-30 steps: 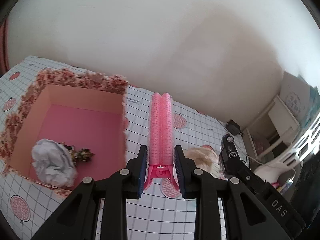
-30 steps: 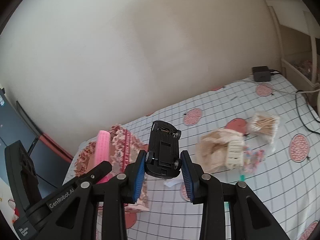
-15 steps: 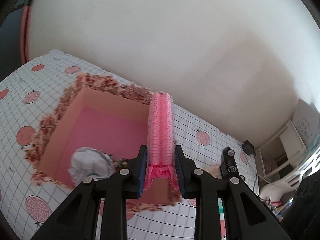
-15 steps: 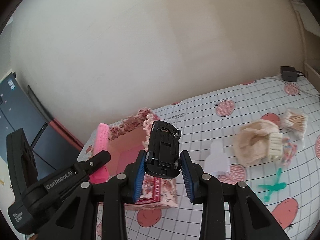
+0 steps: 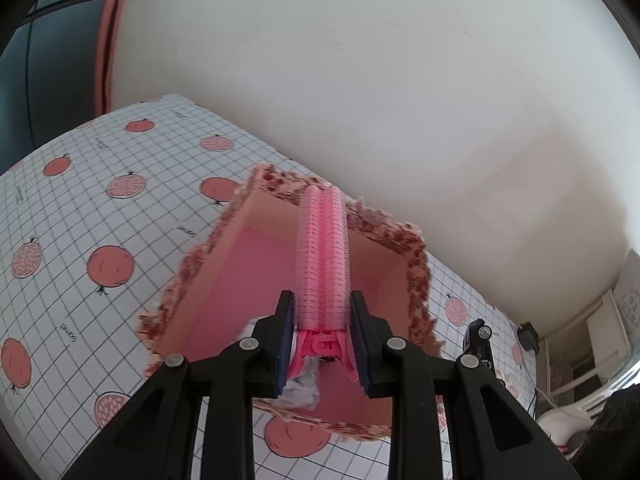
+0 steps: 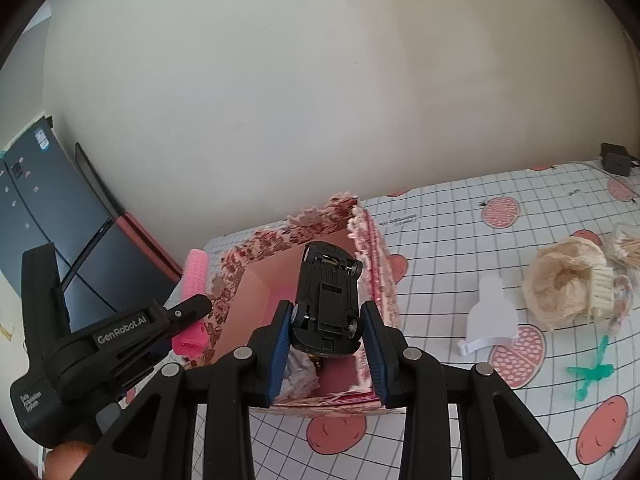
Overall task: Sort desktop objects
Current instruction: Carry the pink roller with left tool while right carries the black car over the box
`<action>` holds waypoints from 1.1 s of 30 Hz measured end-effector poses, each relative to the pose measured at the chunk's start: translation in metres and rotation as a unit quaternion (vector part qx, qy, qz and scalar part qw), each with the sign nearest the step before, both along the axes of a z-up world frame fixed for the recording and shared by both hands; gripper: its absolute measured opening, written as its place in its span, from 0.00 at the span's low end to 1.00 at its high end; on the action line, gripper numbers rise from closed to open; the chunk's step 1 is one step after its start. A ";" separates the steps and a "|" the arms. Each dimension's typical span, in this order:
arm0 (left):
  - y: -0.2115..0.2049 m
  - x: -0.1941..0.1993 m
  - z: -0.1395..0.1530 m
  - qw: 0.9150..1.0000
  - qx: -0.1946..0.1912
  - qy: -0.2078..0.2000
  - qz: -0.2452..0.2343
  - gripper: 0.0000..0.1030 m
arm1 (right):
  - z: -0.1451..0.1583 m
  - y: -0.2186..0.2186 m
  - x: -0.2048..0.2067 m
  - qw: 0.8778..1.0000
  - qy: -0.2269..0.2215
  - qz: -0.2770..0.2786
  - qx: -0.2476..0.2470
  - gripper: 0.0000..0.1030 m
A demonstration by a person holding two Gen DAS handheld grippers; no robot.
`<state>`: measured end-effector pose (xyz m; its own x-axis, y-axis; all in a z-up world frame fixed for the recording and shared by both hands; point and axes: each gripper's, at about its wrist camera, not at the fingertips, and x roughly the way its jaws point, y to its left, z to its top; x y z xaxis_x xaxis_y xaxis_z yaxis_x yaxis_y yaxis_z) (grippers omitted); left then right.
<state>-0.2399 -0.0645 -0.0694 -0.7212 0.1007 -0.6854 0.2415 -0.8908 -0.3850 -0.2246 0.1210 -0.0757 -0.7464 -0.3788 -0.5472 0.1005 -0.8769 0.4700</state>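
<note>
My left gripper point(image 5: 323, 340) is shut on a pink hair-roller clip point(image 5: 322, 264), which sticks out forward over the open pink box point(image 5: 224, 276) with a floral rim. My right gripper point(image 6: 326, 340) is shut on a black toy car point(image 6: 327, 300), underside up, held above the same box point(image 6: 256, 292). In the right wrist view the left gripper point(image 6: 188, 312) and its pink clip point(image 6: 195, 280) hover at the box's left edge. A crumpled white paper point(image 6: 298, 376) lies inside the box, partly hidden by my fingers.
On the gridded fruit-print cloth point(image 6: 500, 420) to the right lie a white plastic piece point(image 6: 490, 320), a beige crumpled wrapper point(image 6: 560, 288), a pack of wooden sticks point(image 6: 624, 246) and a green plastic figure point(image 6: 592, 374). A dark screen point(image 6: 48, 208) stands left; a charger point(image 6: 616, 158) sits far right.
Both grippers have travelled left toward the box, keeping their loads. The box now sits straight under the pink clip and the car, and the loose items have slid to the right of the view.
</note>
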 end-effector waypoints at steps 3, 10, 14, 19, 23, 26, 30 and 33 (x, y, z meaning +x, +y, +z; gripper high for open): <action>-0.007 0.001 -0.002 1.000 0.003 -0.004 0.008 0.27 | -0.001 -0.008 -0.001 1.000 0.000 0.008 0.005 0.36; -0.016 -0.007 -0.014 1.000 0.013 -0.018 0.017 0.27 | -0.009 -0.019 -0.007 1.000 -0.012 0.020 0.013 0.36; -0.018 -0.009 -0.022 0.999 0.013 -0.030 0.017 0.27 | -0.017 -0.024 -0.013 0.999 -0.021 0.025 0.020 0.36; -0.017 -0.012 -0.032 0.999 0.020 -0.049 0.012 0.27 | -0.024 -0.029 -0.016 0.999 -0.032 0.030 0.025 0.36; -0.014 -0.013 -0.035 0.998 0.022 -0.057 0.008 0.27 | -0.028 -0.030 -0.020 0.998 -0.043 0.030 0.028 0.36; -0.013 -0.013 -0.037 0.998 0.022 -0.062 0.008 0.27 | -0.031 -0.030 -0.021 0.998 -0.049 0.029 0.029 0.36; -0.014 -0.013 -0.040 0.997 0.022 -0.070 0.012 0.27 | -0.033 -0.030 -0.022 0.998 -0.055 0.031 0.031 0.36; -0.016 -0.014 -0.042 0.997 0.022 -0.073 0.014 0.27 | -0.035 -0.030 -0.024 0.997 -0.057 0.031 0.031 0.36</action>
